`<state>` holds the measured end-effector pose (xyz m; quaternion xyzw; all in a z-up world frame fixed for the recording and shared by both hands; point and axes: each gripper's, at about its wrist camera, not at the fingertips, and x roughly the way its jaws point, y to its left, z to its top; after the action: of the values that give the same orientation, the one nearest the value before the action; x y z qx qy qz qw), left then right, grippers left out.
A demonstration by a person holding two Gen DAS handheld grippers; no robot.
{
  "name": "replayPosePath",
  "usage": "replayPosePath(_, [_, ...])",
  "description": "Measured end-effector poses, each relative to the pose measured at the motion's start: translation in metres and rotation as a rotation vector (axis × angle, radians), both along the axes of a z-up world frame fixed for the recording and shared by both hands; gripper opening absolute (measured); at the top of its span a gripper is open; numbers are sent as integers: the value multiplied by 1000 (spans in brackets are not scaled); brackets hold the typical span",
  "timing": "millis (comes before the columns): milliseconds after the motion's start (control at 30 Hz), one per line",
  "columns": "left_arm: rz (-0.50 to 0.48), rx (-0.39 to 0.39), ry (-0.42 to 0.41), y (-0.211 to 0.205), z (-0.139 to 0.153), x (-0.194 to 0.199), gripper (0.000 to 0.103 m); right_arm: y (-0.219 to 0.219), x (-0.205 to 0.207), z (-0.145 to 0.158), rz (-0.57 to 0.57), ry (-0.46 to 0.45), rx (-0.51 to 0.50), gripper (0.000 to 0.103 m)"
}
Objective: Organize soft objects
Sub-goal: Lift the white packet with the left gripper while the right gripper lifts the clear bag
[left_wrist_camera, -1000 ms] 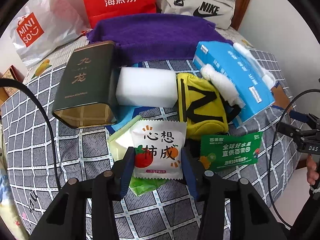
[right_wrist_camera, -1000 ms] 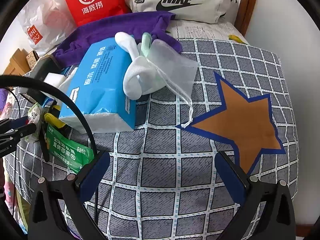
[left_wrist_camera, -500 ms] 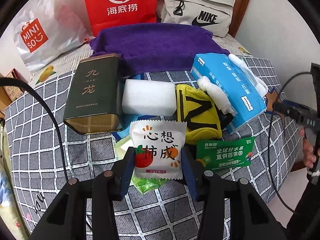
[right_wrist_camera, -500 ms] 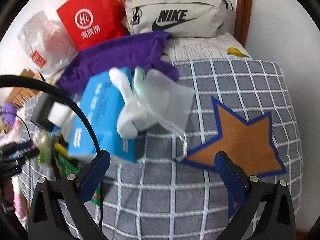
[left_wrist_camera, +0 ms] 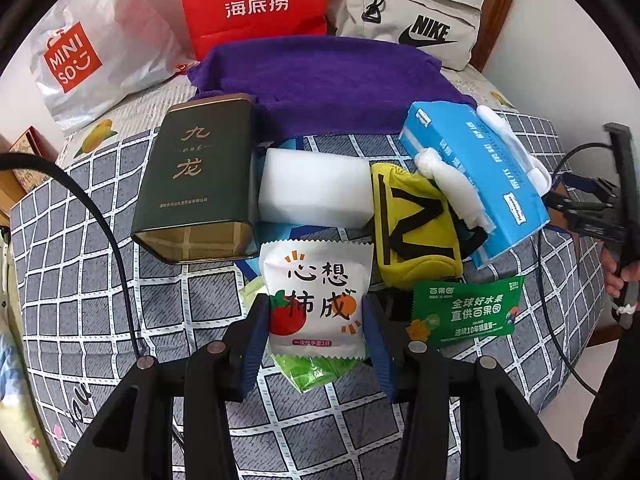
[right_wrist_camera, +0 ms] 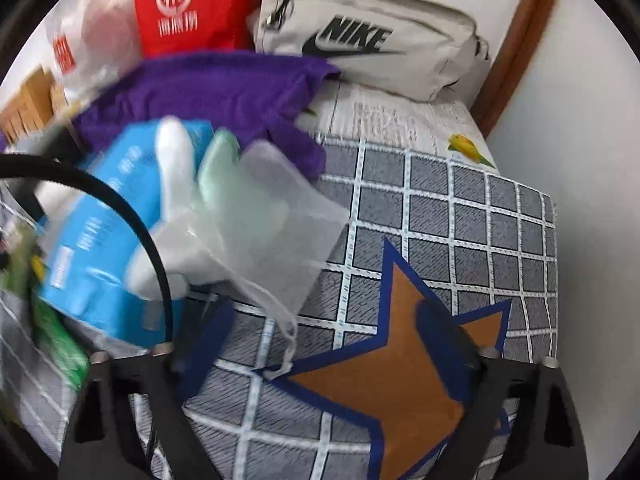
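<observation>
My left gripper is shut on a white snack packet printed with a tomato and an orange, held above a light green packet. Beyond it lie a white sponge, a yellow pouch, a green sachet and a blue tissue pack with a white roll against it. My right gripper hovers over the checked bedspread, its jaws closing. Only the drawstring of a sheer mesh pouch lies between them, and the pads press on nothing.
A dark green tin lies on its side at the left. A purple towel, red paper bag, Miniso bag and beige Nike bag crowd the head end. A wall runs along the right; the bed edge is near me.
The right gripper has moved closer to the mesh pouch and tissue pack, and its jaws have narrowed. It now shows at the right edge of the left view. The left gripper keeps its hold.
</observation>
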<state>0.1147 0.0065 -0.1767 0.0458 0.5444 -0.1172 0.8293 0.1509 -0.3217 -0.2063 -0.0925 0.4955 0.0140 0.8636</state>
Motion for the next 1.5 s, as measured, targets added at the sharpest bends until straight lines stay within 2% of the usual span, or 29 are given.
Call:
replayPosePath(100, [-3,3,3,-1,0,1,44,5,9,-12,53,-22,26,70])
replayPosePath(133, [-3,4,3,-2,-1,1,44,7,10,-15,70,-36,26,54])
replayPosePath(167, [-4,5,4,-2,-1,1,44,9,11,-17,94,-53,16,43])
replayPosePath(200, [-5,5,6,-2,-1,1,44,11,12,-19,105,-69,0,7])
replayPosePath(233, [-7,7,6,-3,-1,1,44,10,12,-18,98,-80,-4,4])
replayPosePath(300, [-6,10,3,-2,0,0,44,1,7,-8,60,-111,43,3])
replayPosePath(400, [1,-3,-7,2,4,-2,44,-14,-10,21,29,-149,200,3])
replayPosePath(633, [17,-41,-40,11,17,-6,44,-11,-32,59,25,-149,331,3])
replayPosePath(1000, [20,-78,-140,28,60,-9,44,41,-38,102,109,-205,288,3])
replayPosePath(1200, [40,-91,-173,38,79,2,44,61,-22,119,124,-216,294,3])
replayPosePath(1333, [46,-117,-196,44,91,14,44,68,-10,123,127,-220,292,3])
replayPosePath(1500, [60,-110,-219,46,101,40,44,72,13,124,112,-216,287,3])
